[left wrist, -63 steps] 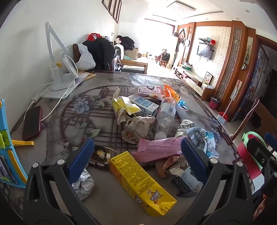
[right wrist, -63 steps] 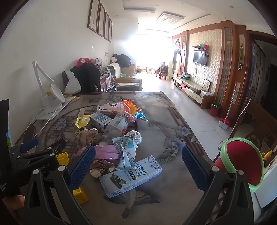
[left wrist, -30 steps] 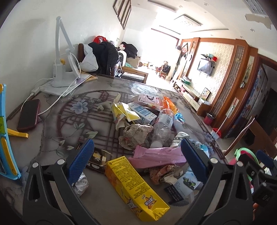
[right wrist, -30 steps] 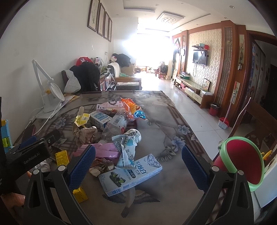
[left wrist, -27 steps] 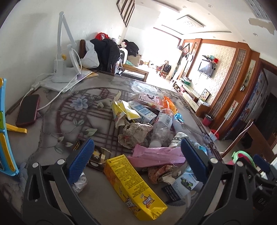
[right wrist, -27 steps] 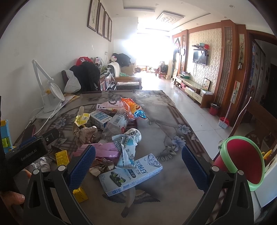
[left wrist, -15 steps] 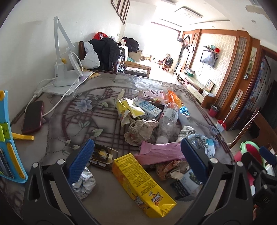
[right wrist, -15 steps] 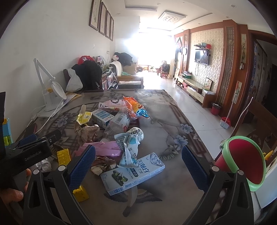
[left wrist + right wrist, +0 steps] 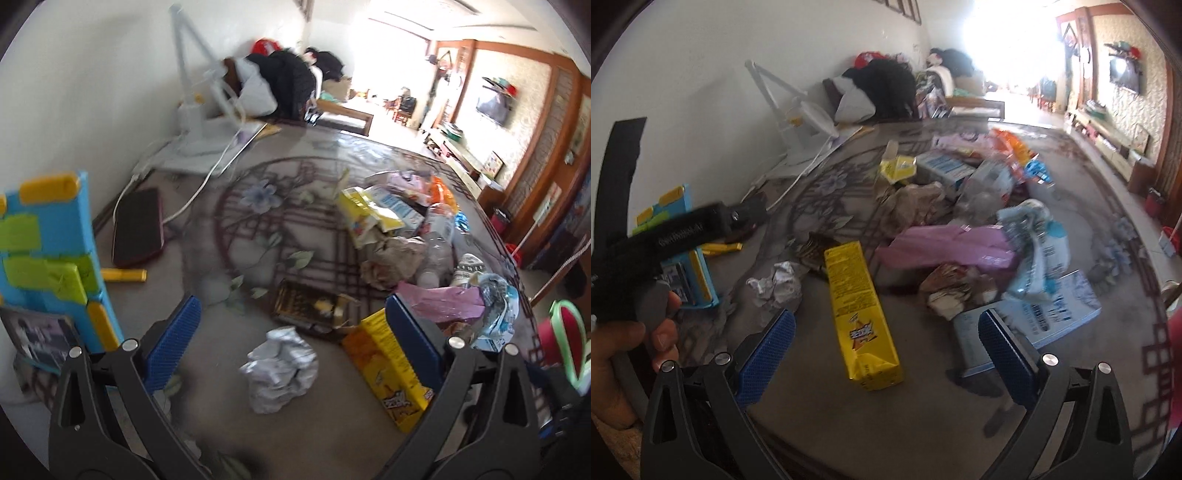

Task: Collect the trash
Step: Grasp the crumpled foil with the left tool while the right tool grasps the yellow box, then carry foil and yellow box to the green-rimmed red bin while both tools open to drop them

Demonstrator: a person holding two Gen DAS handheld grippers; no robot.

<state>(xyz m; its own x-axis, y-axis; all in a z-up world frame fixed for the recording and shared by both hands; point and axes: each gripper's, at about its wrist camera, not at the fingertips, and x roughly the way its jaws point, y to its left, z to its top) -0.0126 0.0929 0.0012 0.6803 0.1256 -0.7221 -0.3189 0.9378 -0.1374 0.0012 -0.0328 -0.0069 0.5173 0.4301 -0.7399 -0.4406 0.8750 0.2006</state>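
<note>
Trash lay heaped across the table [image 9: 207, 373], and I took the yellow carton [image 9: 860, 311] as my landmark, since it lay nearest both grippers. Beside the carton, toward the wall, sat a crumpled foil wad [image 9: 279, 369]; just beyond that lay a torn dark wrapper tray [image 9: 314, 312]. On the carton's other side was a pink bag [image 9: 947, 249], a brown crumpled scrap [image 9: 955, 288] under it, and a pale blue carton [image 9: 1039, 314] lying flat. Farther past the yellow carton I saw a clear bottle [image 9: 437, 240], brown paper [image 9: 916, 203] and more packets. A red-and-green bin [image 9: 563, 339] showed well off past the pale blue carton side, at the table's edge.

I held the left gripper [image 9: 291, 341] wide open and empty, its blue pads either side of the foil wad from above. The right gripper [image 9: 886, 345] was likewise spread open with nothing in it, hanging over the near end of the yellow carton. My left hand [image 9: 624, 354] showed on the other rig's trigger.

I judged this the approach to a 1st pick, with nothing collected yet. The next move called for lowering one gripper onto a single piece: the foil wad for the left, the yellow carton across its narrow width for the right, then closing firmly. Both views were blurred, so fine alignment was hard to read.
</note>
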